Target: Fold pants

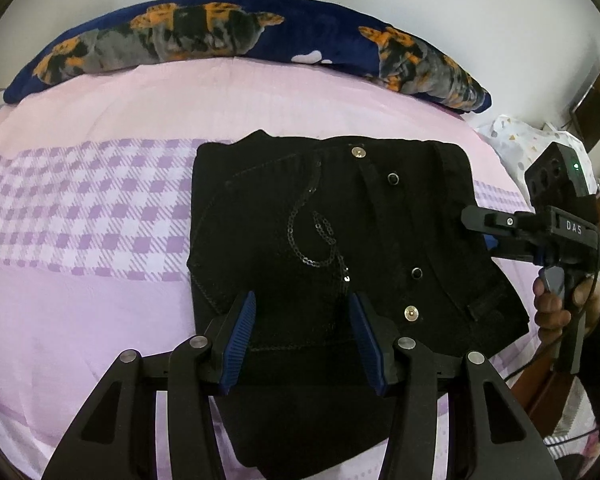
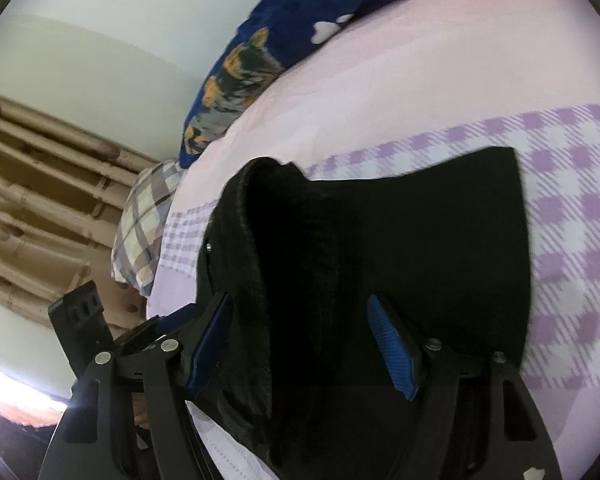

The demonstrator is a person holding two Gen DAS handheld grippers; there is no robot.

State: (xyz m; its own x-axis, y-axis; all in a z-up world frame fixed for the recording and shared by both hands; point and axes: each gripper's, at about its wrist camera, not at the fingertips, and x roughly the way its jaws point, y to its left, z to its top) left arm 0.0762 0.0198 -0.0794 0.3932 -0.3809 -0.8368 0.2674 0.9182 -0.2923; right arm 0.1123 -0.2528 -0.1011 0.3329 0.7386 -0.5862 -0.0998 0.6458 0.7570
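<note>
Black pants (image 1: pixel 340 232) with metal buttons and a sequin pattern lie folded into a compact stack on the pink and purple checked bed sheet (image 1: pixel 80 208). My left gripper (image 1: pixel 302 312) is open, just above the near edge of the stack, with nothing between its blue pads. My right gripper (image 1: pixel 476 220) reaches in from the right at the stack's waistband edge. In the right wrist view the right gripper (image 2: pixel 300 316) is open, its fingers on either side of the thick folded edge of the pants (image 2: pixel 380 264).
A navy pillow (image 1: pixel 240 40) with orange and grey dog prints lies along the far edge of the bed. A plaid pillow (image 2: pixel 148 220) and beige curtains (image 2: pixel 40 208) are beyond the bed's side. A white patterned cloth (image 1: pixel 520 140) lies at far right.
</note>
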